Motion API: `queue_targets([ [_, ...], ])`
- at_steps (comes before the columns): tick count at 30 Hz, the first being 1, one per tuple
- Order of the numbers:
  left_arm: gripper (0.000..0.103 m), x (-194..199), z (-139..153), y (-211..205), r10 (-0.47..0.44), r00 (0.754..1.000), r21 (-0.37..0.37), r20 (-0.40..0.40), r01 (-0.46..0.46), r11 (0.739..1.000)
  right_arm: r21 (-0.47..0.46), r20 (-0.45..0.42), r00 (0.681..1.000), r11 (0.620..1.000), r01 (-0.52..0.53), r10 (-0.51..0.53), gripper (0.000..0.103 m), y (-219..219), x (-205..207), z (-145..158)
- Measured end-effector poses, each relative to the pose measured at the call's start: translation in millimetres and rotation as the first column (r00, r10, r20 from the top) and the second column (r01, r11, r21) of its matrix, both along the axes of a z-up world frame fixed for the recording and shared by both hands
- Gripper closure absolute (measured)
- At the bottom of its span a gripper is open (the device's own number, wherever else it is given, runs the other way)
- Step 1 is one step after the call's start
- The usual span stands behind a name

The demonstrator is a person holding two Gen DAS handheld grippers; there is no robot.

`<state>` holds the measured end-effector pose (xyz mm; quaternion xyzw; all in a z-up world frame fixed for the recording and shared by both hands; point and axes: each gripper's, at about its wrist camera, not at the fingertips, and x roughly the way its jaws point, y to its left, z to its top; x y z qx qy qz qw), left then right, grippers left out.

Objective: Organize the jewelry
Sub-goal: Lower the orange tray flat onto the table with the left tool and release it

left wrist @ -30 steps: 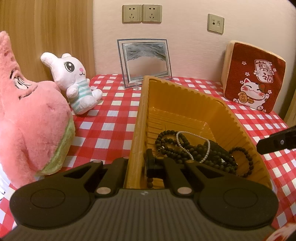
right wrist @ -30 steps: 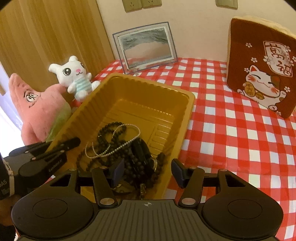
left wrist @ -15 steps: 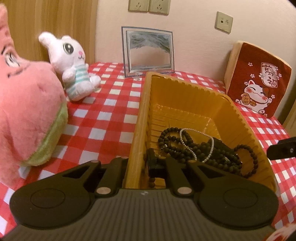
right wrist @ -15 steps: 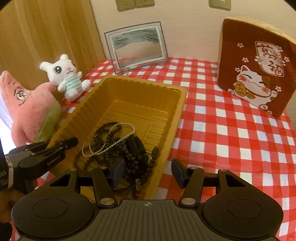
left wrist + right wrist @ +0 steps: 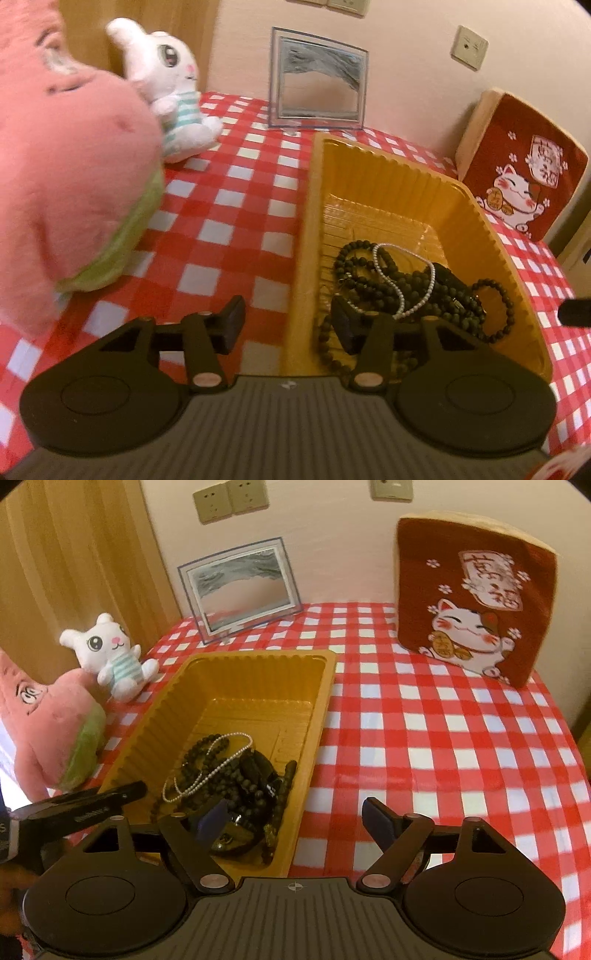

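A yellow plastic tray point(image 5: 388, 177) point(image 5: 236, 664) stands on the red-checked tablecloth. In its near end lies a tangle of black bead strands point(image 5: 443, 291) point(image 5: 236, 775) with a thin white pearl chain point(image 5: 399, 273) point(image 5: 221, 760) across them. My left gripper point(image 5: 288, 325) is open and straddles the tray's left wall, one finger outside and one inside near the beads. My right gripper point(image 5: 295, 819) is open and empty, straddling the tray's right wall. The left gripper also shows in the right wrist view point(image 5: 88, 805).
A pink plush point(image 5: 62, 184) point(image 5: 44, 731) sits close at the left, with a white bunny plush point(image 5: 170, 96) point(image 5: 110, 653) behind it. A framed picture point(image 5: 317, 81) point(image 5: 240, 587) leans on the wall. A red cat cushion point(image 5: 524, 162) point(image 5: 476, 602) stands at the back right.
My left gripper has opened off the tray's left wall and shifted left and back. My right gripper has opened wider and pulled back and up from the tray.
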<state>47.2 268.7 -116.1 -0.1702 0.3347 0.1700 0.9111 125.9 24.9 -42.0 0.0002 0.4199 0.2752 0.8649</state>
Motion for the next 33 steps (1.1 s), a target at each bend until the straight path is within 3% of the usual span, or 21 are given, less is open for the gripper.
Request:
queue_targets([
  [4, 0.045, -20, 20, 3, 0.014, 1.000, 0.029, -0.004, -0.014, 0.999, -0.019, 0.004, 0.999, 0.999, 0.038, -0.038, 0.023, -9, -16, 1],
  [8, 0.043, -36, 46, -16, -0.004, 0.999, 0.139, -0.051, 0.011, 0.990, -0.059, 0.025, 0.997, 0.996, 0.069, -0.068, 0.023, -23, -34, 4],
  [10, 0.034, -43, 57, -28, -0.021, 0.998, 0.152, -0.063, 0.030, 0.988, -0.071, 0.023, 0.996, 0.994, 0.083, -0.082, 0.023, -31, -41, 4],
  [16, 0.018, -57, 74, -83, -0.062, 0.995, 0.118, -0.072, 0.071, 0.990, -0.087, 0.041, 0.990, 0.987, 0.138, -0.135, 0.023, -62, -61, 11],
  [19, 0.018, -60, 75, -116, -0.089, 0.992, 0.084, -0.084, 0.096, 0.992, -0.073, 0.033, 0.990, 0.988, 0.137, -0.135, 0.023, -84, -70, 16],
  [25, 0.018, -73, 86, -185, -0.125, 0.987, 0.147, -0.103, 0.139, 0.979, -0.035, -0.024, 0.988, 0.988, 0.152, -0.153, 0.023, -137, -86, 31],
  [30, 0.018, -82, 95, -218, -0.206, 0.973, 0.053, -0.107, 0.212, 0.976, -0.027, -0.058, 0.987, 0.988, 0.152, -0.153, 0.023, -177, -105, 39],
  [33, 0.018, -90, 102, -240, -0.216, 0.970, 0.061, -0.114, 0.224, 0.973, -0.020, -0.072, 0.987, 0.989, 0.144, -0.146, 0.023, -195, -114, 43],
])
